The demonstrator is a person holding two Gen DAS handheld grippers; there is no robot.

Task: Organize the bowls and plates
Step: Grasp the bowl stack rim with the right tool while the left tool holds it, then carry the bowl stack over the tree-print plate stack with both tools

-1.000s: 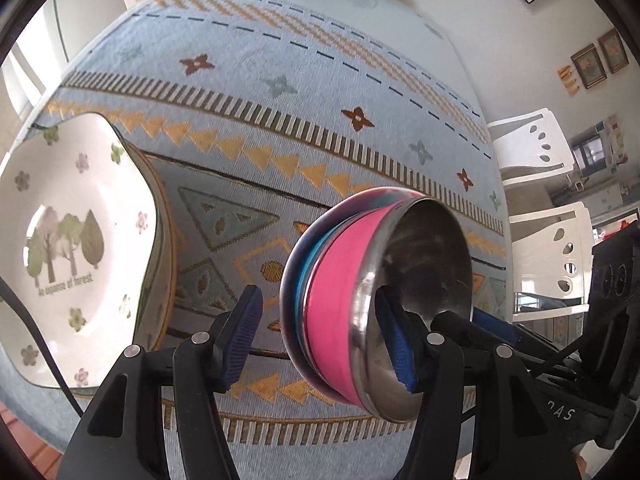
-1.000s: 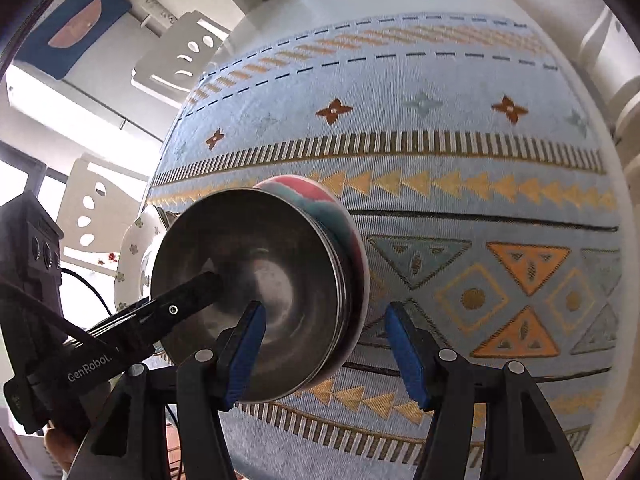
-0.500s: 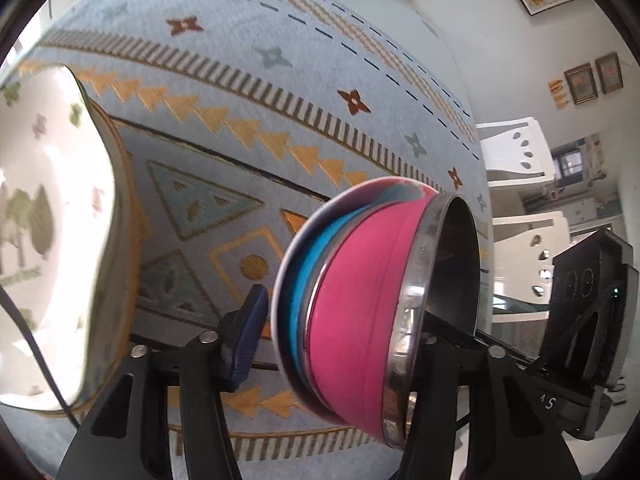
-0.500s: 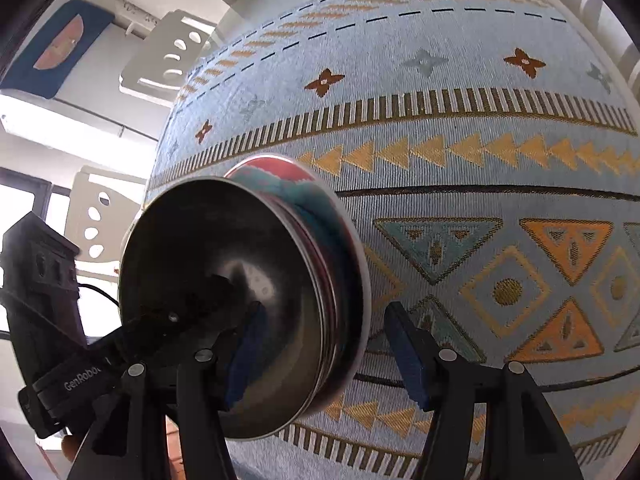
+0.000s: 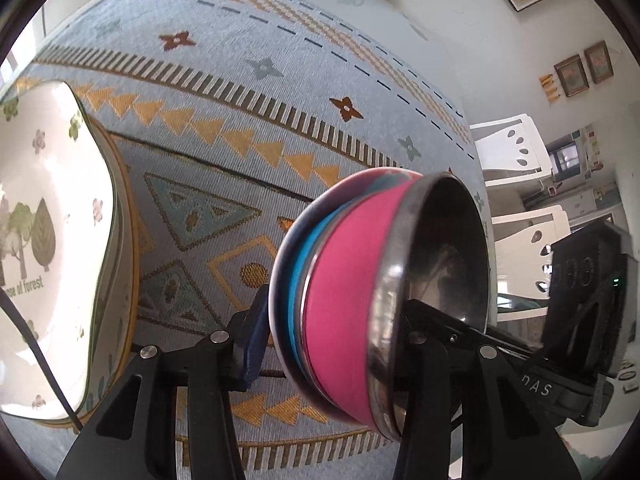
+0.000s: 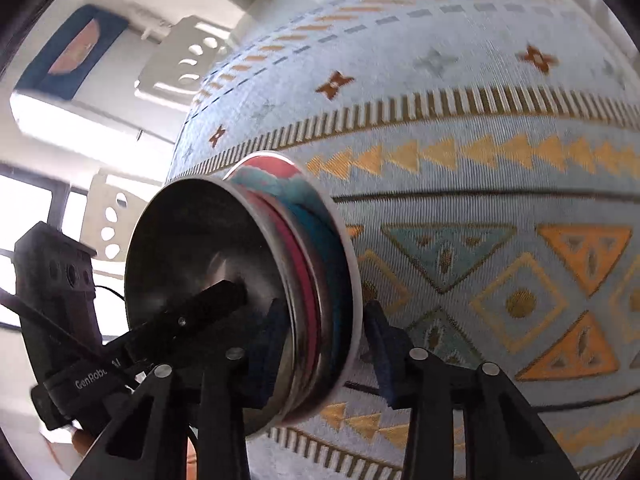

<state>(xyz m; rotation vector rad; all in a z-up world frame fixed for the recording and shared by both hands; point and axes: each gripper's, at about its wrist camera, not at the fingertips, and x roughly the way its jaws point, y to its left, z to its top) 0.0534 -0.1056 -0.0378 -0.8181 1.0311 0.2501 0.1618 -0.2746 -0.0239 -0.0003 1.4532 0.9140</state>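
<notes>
Beside the nested bowls point(image 5: 352, 304), the forest-print plate point(image 5: 48, 240) runs off the left edge; the bowls hide the left claw's point(image 5: 332, 344) right pad, and their lowest rim appears blurred.

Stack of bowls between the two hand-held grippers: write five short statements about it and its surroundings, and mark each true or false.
1. The stack of bowls stands tilted on its edge. True.
2. The steel-lined pink bowl sits innermost. True.
3. The tree-printed plate lies inside the stack. False: it sits apart on the patterned tablecloth.
4. Only the left hand-held gripper straddles the stack. False: the right hand-held gripper does too; both are closing.
5. White chairs stand beyond the table. True.
</notes>
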